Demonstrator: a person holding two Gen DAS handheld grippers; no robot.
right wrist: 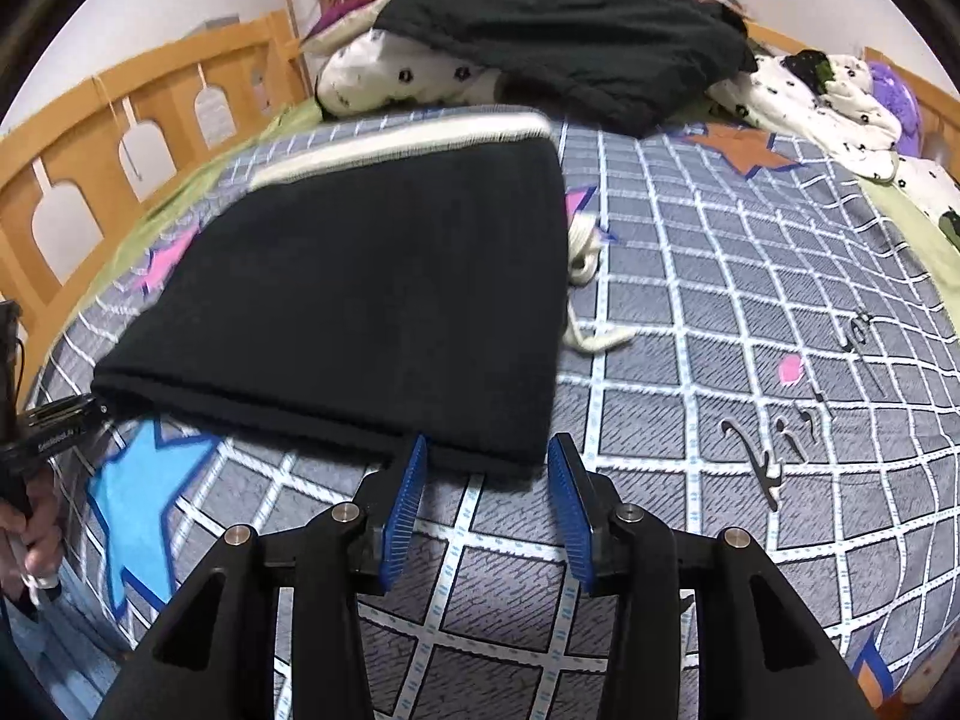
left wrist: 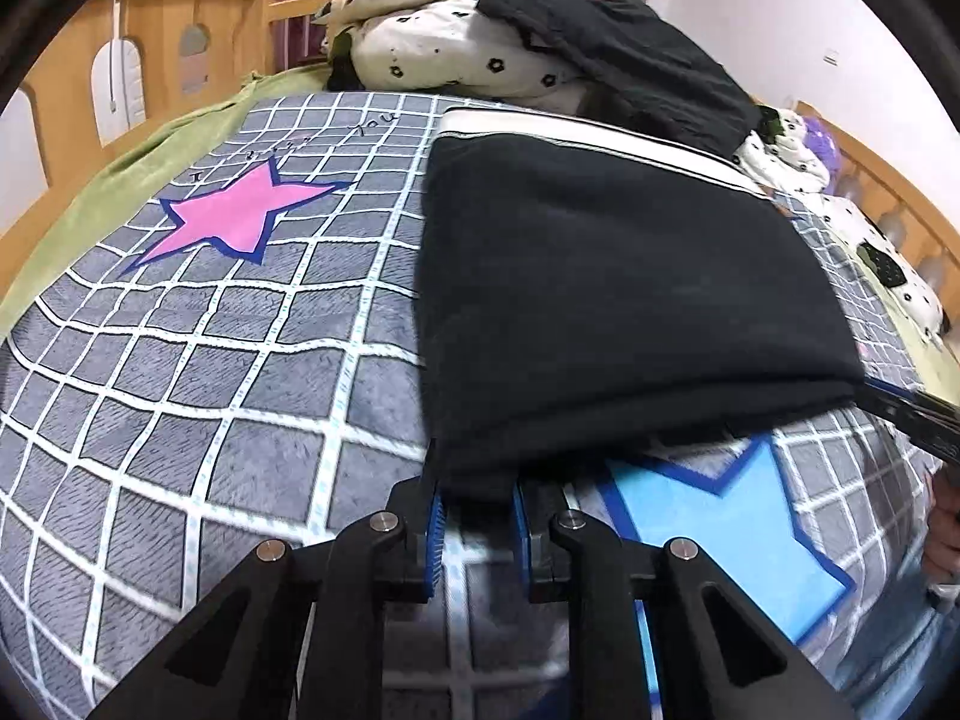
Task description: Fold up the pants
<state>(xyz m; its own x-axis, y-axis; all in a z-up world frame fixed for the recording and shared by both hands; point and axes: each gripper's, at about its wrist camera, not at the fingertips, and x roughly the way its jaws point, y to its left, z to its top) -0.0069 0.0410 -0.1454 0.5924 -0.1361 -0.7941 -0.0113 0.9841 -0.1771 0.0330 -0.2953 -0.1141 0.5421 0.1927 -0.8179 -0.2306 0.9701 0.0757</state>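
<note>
Black pants lie folded flat on a grey checked blanket, their white waistband at the far end. My left gripper is shut on the near left corner of the fold, with black cloth pinched between its blue pads. It also shows as the left gripper at the left edge of the right wrist view. My right gripper stands open, the near right corner lying between its fingertips without being pressed. A white drawstring trails out at the pants' right side.
A heap of patterned bedding with another black garment on top fills the head of the bed. A wooden rail runs along the left side. A hand holds the left gripper's handle.
</note>
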